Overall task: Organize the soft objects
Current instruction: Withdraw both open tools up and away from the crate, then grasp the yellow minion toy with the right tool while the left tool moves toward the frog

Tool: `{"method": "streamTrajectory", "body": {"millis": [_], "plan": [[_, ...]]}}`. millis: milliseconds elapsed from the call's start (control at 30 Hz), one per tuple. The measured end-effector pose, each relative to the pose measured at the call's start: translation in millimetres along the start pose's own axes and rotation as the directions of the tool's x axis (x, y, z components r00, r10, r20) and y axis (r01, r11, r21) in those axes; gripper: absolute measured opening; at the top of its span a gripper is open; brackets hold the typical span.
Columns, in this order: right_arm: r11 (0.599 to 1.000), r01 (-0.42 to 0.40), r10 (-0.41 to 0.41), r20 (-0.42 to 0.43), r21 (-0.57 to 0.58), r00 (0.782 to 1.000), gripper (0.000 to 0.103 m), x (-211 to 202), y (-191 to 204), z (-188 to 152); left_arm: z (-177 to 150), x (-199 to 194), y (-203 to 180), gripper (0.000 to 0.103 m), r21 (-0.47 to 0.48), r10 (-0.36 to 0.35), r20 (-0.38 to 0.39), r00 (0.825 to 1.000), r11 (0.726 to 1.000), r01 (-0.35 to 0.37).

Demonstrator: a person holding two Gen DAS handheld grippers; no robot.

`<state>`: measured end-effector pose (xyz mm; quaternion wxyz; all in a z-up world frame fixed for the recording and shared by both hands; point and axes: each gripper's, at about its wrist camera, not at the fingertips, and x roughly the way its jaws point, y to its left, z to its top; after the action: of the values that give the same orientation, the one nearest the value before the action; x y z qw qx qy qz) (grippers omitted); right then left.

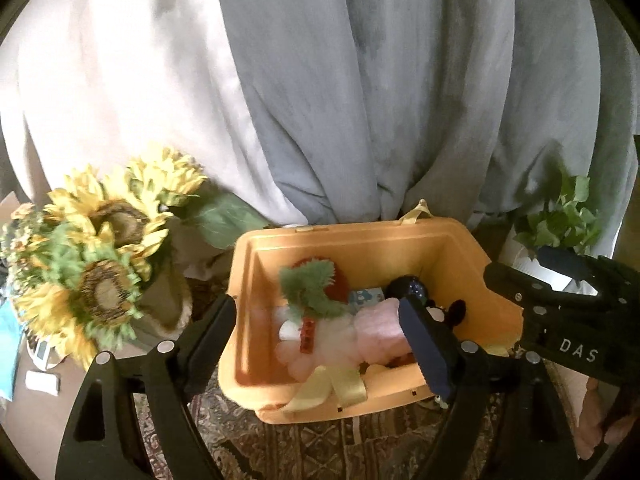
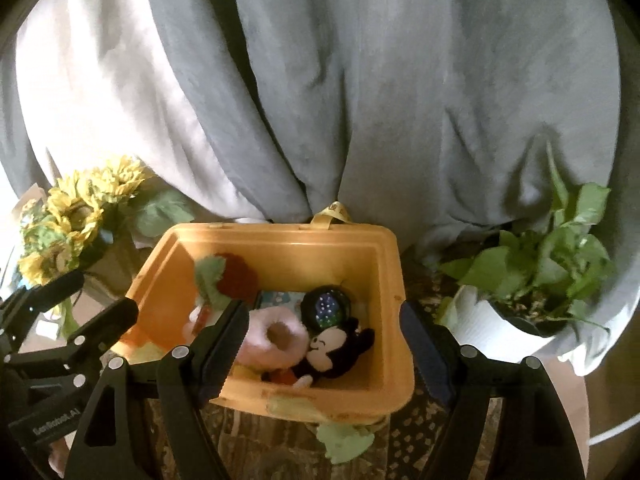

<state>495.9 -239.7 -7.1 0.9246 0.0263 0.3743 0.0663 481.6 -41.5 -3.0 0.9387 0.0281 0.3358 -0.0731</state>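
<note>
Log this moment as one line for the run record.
left tongs: open, empty, at bin | right tongs: open, empty, over bin | in bin: donut, mouse plush, dark ball, strawberry

Two black handheld grippers point forward and slightly down, side by side and close together. The left gripper [image 1: 324, 336] has its jaws spread wide, gripping nothing; its left finger [image 1: 208, 332] is black, and its right finger [image 1: 426, 348] carries a dark blue ridged pad. The right gripper [image 2: 320, 344] is likewise spread wide with nothing between its jaws (one finger [image 2: 224, 344] left of centre, the other [image 2: 424, 348] at right). Each gripper shows in the other's view: the right one enters from the right edge of the left view, the left one from the left edge of the right view. Part of a bare hand [image 1: 596, 420] shows below the right gripper's body.
</note>
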Motion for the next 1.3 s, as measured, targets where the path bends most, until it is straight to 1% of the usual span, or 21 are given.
{"method": "streamTrajectory", "body": {"millis": [167,400,800,933,1100,1300], "plan": [[1.0,0.014,-0.014,0.018,-0.007,1.0,0.079,-24,2,-10,-8,-23,0,0.09,-0.016,0.017,0.023,1.0,1.0,-0.017],[0.999,0.033,-0.033,0.037,0.014,0.999,0.079,-55,-4,-28,-27,-59,-5,0.097,-0.008,0.053,0.051,0.997,0.999,-0.052],[0.998,0.058,-0.057,0.058,-0.017,0.997,0.079,-109,0,-72,-68,-111,-17,0.099,-0.011,0.069,0.066,0.995,0.998,-0.069],[0.998,0.058,-0.056,0.047,-0.031,0.997,0.079,-119,2,-89,-86,-125,-22,0.099,-0.012,0.081,0.066,0.995,0.997,-0.08],[0.997,0.054,-0.054,0.021,-0.046,0.998,0.079,-126,2,-115,-105,-133,-29,0.099,-0.002,0.09,0.057,0.994,0.996,-0.091],[0.998,0.034,-0.036,-0.034,-0.059,0.999,0.078,-124,-1,-143,-130,-135,-37,0.099,0.007,0.083,0.006,0.997,0.997,-0.083]]}}
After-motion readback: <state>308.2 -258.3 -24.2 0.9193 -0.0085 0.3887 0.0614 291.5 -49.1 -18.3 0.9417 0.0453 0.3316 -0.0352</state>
